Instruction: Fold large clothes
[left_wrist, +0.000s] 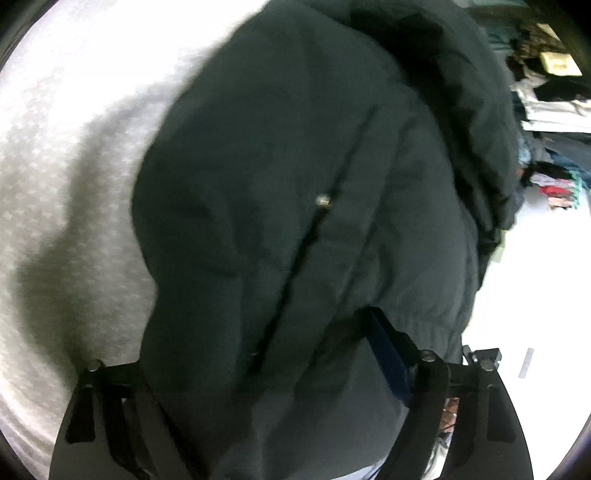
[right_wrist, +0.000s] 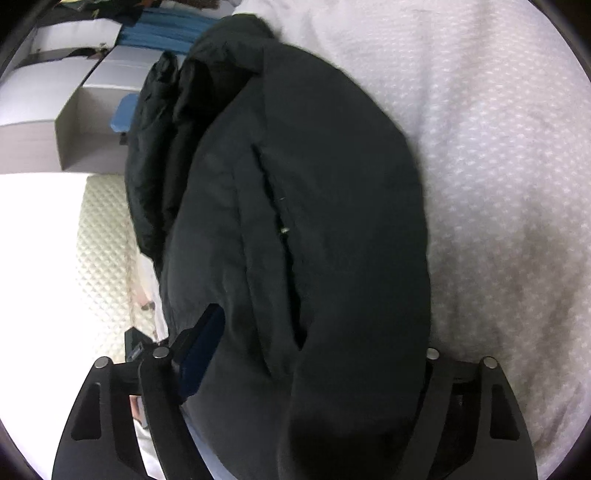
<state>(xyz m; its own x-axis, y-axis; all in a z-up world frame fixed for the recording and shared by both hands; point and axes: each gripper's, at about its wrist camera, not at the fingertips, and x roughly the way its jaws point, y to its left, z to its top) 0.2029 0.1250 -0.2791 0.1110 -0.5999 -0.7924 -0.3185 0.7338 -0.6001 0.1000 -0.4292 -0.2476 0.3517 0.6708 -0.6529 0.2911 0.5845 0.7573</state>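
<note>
Left wrist view: dark jacket (left_wrist: 295, 206) fills the centre of the frame, lying bunched on a white textured bedcover (left_wrist: 55, 184); a black zip line runs down its middle with a small metal pull (left_wrist: 322, 200) near the centre; jacket hem drapes over the left gripper (left_wrist: 258, 354) at the bottom edge; only the blue-padded finger (left_wrist: 388, 354) at lower right shows, pressed against the fabric, the other finger buried under cloth; jaws stand fairly wide with a thick fold of jacket between them, but whether the pads clamp it I cannot tell. Piles of mixed clothes (left_wrist: 554, 155) sit at the right edge, well apart. Right wrist view: same jacket (right_wrist: 314, 221) occupies the centre, collar end toward the upper left, bedcover (right_wrist: 498, 166) to the right; right gripper (right_wrist: 314, 350) at the bottom, its blue-padded finger (right_wrist: 203, 350) visible at lower left against the jacket side; the opposite finger hidden by fabric; jaws wide around a bulk of jacket, grip cannot be told. White boxes (right_wrist: 74, 110) in the upper left; a quilted mattress side (right_wrist: 103, 240) at left.
</note>
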